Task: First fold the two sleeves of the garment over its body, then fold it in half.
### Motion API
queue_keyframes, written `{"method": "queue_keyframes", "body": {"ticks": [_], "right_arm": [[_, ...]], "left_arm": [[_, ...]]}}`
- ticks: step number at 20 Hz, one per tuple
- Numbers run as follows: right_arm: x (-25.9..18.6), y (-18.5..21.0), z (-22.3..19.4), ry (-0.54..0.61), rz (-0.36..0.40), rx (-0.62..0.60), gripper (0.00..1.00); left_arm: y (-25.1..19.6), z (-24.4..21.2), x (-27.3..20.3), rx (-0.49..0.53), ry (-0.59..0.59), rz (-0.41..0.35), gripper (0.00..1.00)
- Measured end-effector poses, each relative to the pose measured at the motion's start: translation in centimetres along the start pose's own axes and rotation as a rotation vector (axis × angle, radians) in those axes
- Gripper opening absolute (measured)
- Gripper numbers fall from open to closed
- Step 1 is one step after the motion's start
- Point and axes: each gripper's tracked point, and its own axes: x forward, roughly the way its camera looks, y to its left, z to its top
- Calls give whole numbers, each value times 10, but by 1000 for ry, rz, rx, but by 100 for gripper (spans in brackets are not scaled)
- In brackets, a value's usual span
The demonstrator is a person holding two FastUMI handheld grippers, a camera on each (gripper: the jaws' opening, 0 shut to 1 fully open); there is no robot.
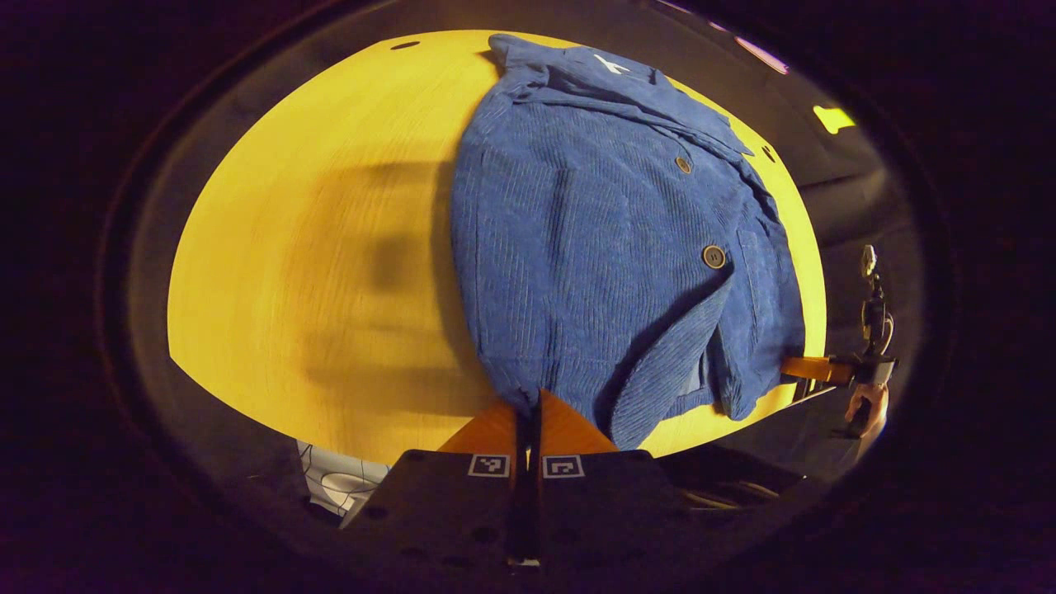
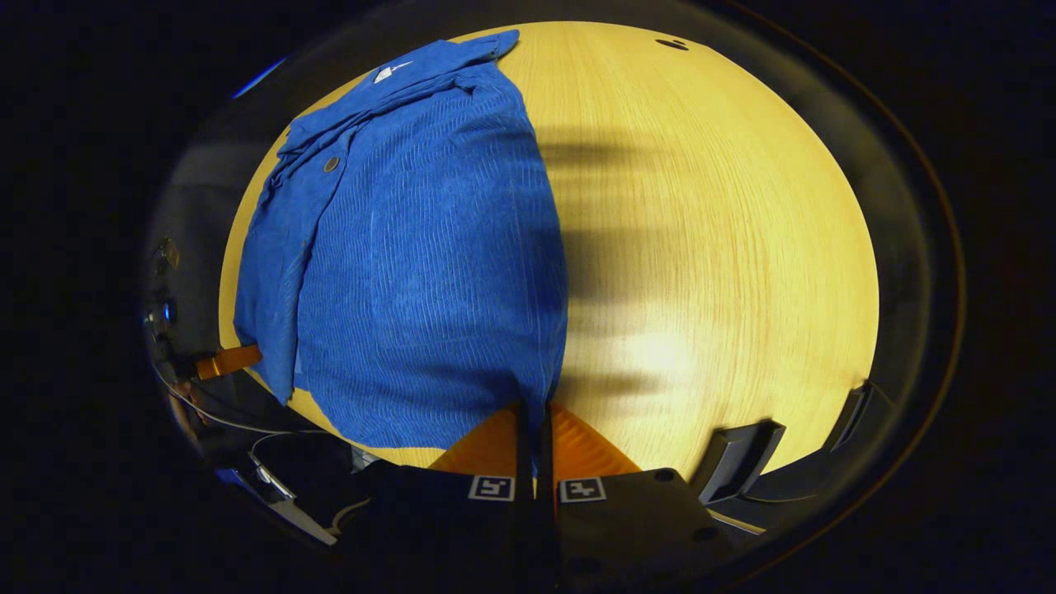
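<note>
Nearest the lens in the left gripper view, the left gripper point(image 1: 529, 404) has its two fingers drawn together on the near hem corner of the blue corduroy jacket point(image 1: 602, 247), with a sliver of cloth pinched between them. In the right gripper view the right gripper point(image 2: 534, 417) is likewise closed on the opposite near corner of the same hem. The jacket lies on the yellow wooden table point(image 1: 313, 247), collar at the far edge, hem at the near edge by the grippers. Both sleeves appear already folded in over the body: one lies diagonally across the front below the lower button point(image 1: 714, 256), and the outline is a fairly narrow slab. So the sleeve step looks done, and what remains is the fold in half, likely by carrying the hem to the collar. The cloth is ribbed, thick-looking, a little rumpled near the collar and along the overlapped side.
</note>
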Motion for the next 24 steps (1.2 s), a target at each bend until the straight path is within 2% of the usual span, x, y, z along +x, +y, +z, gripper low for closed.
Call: {"method": "queue_keyframes", "body": {"ticks": [7,11,16,21,24], "right_arm": [[-75,24,46,-119,105,28,5],[-133,38,103,-270,139,28,5],[-184,59,175,-404,163,-20,5],[-188,83,277,-499,198,31,5],[-166,98,350,-527,205,26,5]], "left_arm": [[-35,30,-67,-4,-129,-136,0],[-46,65,-119,65,-245,-136,0],[-53,124,-175,122,-375,-154,0],[-48,221,-183,80,-458,-187,0],[-31,292,-165,85,-498,-128,0]]}}
